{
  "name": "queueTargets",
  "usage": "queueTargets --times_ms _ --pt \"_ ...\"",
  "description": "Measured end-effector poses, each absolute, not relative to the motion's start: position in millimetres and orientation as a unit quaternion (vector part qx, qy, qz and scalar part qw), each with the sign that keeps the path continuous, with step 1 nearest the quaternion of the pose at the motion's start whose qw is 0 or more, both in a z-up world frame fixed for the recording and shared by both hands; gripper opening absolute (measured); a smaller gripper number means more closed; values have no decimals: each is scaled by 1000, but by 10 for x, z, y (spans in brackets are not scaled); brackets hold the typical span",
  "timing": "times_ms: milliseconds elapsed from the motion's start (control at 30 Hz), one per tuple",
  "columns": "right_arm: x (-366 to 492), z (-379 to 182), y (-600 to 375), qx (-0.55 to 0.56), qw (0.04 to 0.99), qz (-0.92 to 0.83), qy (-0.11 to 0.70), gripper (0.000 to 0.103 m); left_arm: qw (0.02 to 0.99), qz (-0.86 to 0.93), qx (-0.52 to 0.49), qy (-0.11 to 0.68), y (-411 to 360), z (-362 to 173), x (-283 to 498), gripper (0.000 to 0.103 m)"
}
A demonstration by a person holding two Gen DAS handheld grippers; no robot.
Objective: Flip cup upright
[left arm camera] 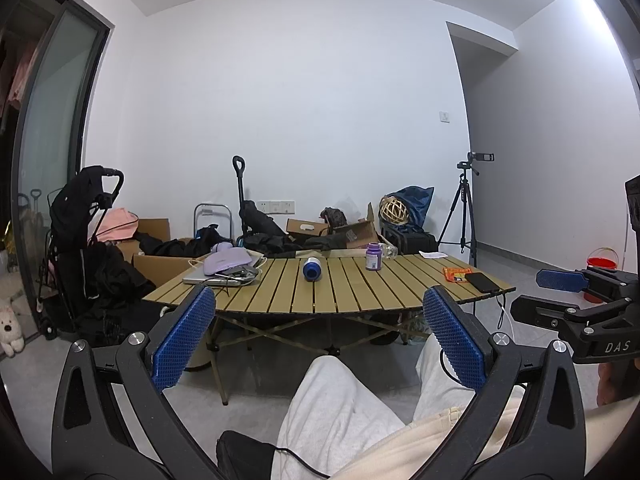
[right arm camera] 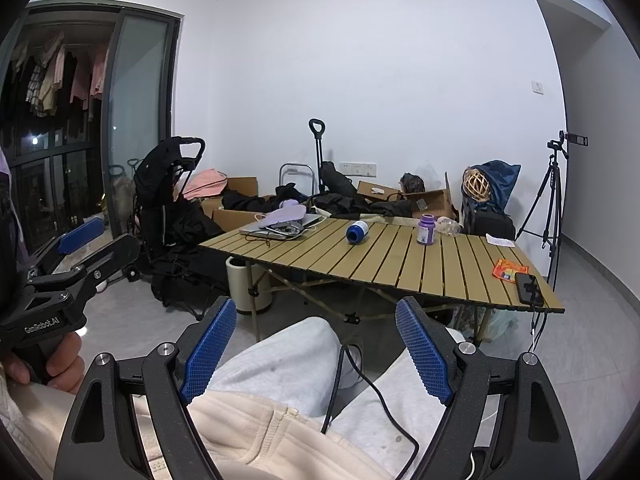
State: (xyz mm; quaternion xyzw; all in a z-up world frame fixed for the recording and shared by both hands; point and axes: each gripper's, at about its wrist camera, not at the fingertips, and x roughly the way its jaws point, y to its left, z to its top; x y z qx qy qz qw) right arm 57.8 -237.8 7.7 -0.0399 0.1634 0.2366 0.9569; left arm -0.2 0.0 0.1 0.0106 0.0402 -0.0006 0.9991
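A blue cup (left arm camera: 311,269) with a white band lies on its side on the slatted wooden table (left arm camera: 344,292), its dark mouth facing me. It also shows in the right wrist view (right arm camera: 357,232). My left gripper (left arm camera: 320,332) is open and empty, held well short of the table above my lap. My right gripper (right arm camera: 316,344) is open and empty too, also far from the cup. The right gripper shows at the right edge of the left wrist view (left arm camera: 560,280), and the left gripper at the left edge of the right wrist view (right arm camera: 80,236).
On the table stand a purple bottle (left arm camera: 373,257), a laptop with a lilac cloth (left arm camera: 224,272), an orange packet (left arm camera: 456,274), a black phone (left arm camera: 482,282) and a white paper (left arm camera: 433,254). Boxes, bags, a stroller (left arm camera: 80,240) and a tripod (left arm camera: 464,208) surround it.
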Motion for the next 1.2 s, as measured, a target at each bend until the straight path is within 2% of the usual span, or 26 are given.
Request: queueTargets --times_ms 1200 --pt "560 -48 -2336 -40 956 237 171 87 998 3 5 58 15 -140 84 103"
